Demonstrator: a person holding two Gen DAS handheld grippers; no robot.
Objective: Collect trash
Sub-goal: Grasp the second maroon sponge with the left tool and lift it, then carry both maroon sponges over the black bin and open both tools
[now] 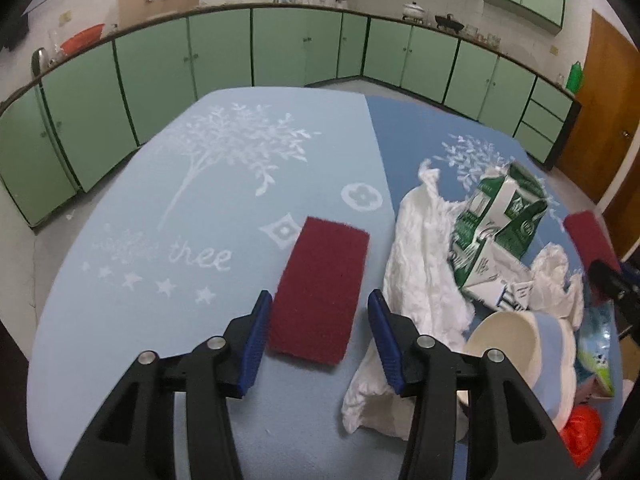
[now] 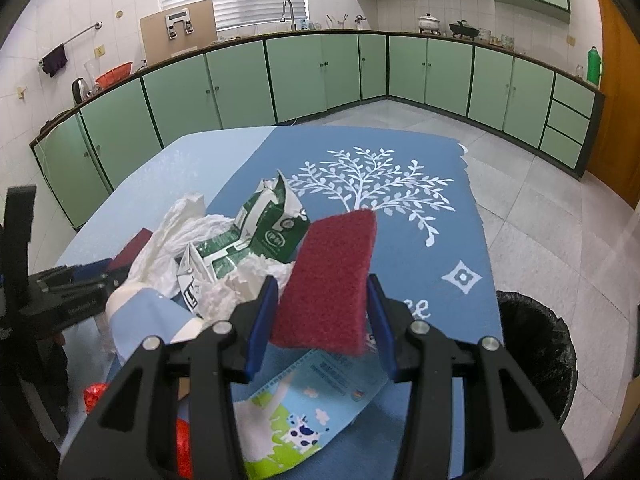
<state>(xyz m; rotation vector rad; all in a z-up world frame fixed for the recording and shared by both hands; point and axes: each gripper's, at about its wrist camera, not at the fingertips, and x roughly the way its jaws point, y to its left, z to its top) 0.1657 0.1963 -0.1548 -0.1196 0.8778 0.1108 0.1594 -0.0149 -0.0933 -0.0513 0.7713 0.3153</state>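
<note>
A trash pile lies on the blue table: a crushed green-and-white carton, crumpled white tissue, a paper cup on its side, a blue cartoon milk carton and red wrapping. My left gripper is open, its fingers on either side of the near end of a dark red scouring pad lying flat. My right gripper is shut on a second dark red pad, held tilted above the table.
A black-lined trash bin stands on the floor right of the table. Green cabinets run along the walls. A wooden door is at the far right. The right gripper shows at the left wrist view's right edge.
</note>
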